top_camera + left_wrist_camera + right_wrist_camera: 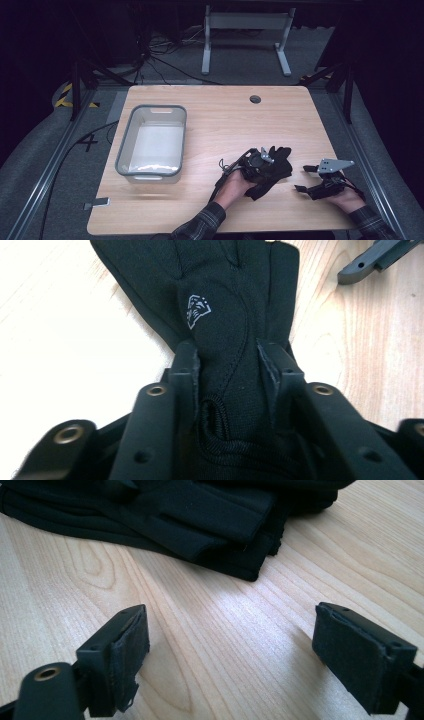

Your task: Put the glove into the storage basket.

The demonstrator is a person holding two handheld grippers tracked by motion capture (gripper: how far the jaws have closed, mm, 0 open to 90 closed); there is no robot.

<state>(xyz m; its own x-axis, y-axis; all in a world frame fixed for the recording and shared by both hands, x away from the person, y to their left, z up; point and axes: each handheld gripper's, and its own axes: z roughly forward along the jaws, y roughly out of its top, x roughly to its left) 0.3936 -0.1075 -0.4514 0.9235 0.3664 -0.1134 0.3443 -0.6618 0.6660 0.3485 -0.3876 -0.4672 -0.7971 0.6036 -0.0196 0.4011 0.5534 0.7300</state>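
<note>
my left gripper (227, 365) clamps the soft black fabric glove (220, 305), whose small white crest logo bears no readable writing. my right gripper (230, 645) gapes wide over grained wood table (210, 645).

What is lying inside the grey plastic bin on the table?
Nothing is visible inside the grey plastic bin; its pale floor appears bare. The strip just behind its near wall is hidden from the high view.

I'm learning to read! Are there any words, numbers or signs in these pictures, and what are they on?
No words or numbers can be read anywhere.
The black fabric glove carries a small white emblem, a picture without letters.
Yellow-and-black striped hazard tape marks the grey floor.
</note>
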